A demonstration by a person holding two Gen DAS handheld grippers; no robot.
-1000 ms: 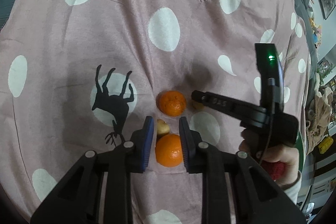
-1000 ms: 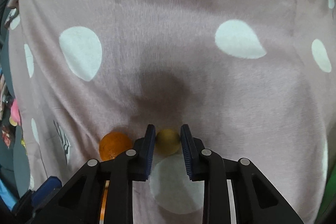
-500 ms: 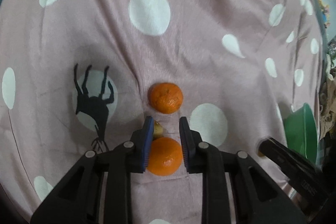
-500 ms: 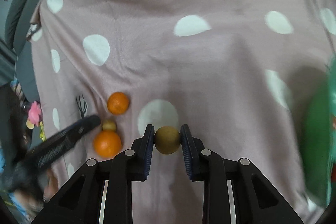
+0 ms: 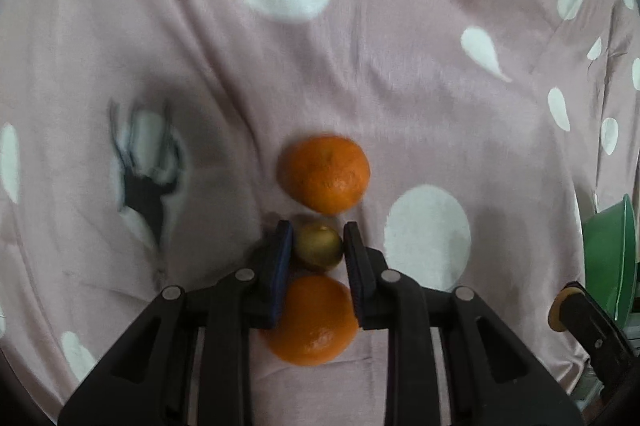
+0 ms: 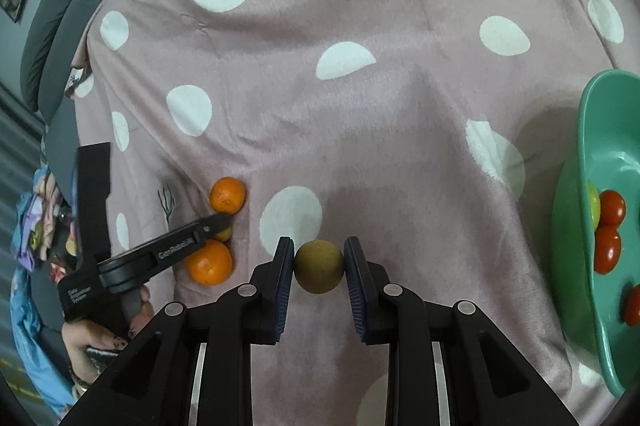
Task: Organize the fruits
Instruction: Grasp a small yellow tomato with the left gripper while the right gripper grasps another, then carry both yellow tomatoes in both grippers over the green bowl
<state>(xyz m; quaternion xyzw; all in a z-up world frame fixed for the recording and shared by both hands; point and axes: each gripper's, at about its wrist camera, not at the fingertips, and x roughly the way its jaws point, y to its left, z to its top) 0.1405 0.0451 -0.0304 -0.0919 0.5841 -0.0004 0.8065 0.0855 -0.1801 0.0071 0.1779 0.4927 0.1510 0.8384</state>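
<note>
My right gripper (image 6: 319, 266) is shut on a small brown-yellow round fruit (image 6: 319, 267) and holds it above the pink spotted cloth. The green bowl (image 6: 588, 162) at the right holds red tomatoes (image 6: 608, 246) and a yellow-green fruit. My left gripper (image 5: 318, 250) is down on the cloth with its jaws around a small olive-brown fruit (image 5: 319, 246), pads close beside it; the grip is unclear. One orange (image 5: 324, 174) lies just beyond it, another orange (image 5: 312, 322) lies under the gripper. The left gripper also shows in the right wrist view (image 6: 218, 226).
The pink cloth with white spots (image 6: 360, 106) covers the whole surface. A grey cushion (image 6: 60, 38) lies at the far left edge. The green bowl's rim also shows in the left wrist view (image 5: 612, 258) at the right, beside the right gripper's finger (image 5: 580, 314).
My right gripper has lifted the brown-yellow fruit and carried it right, toward the green bowl. My left gripper has moved forward and down over the small olive-brown fruit between the oranges.
</note>
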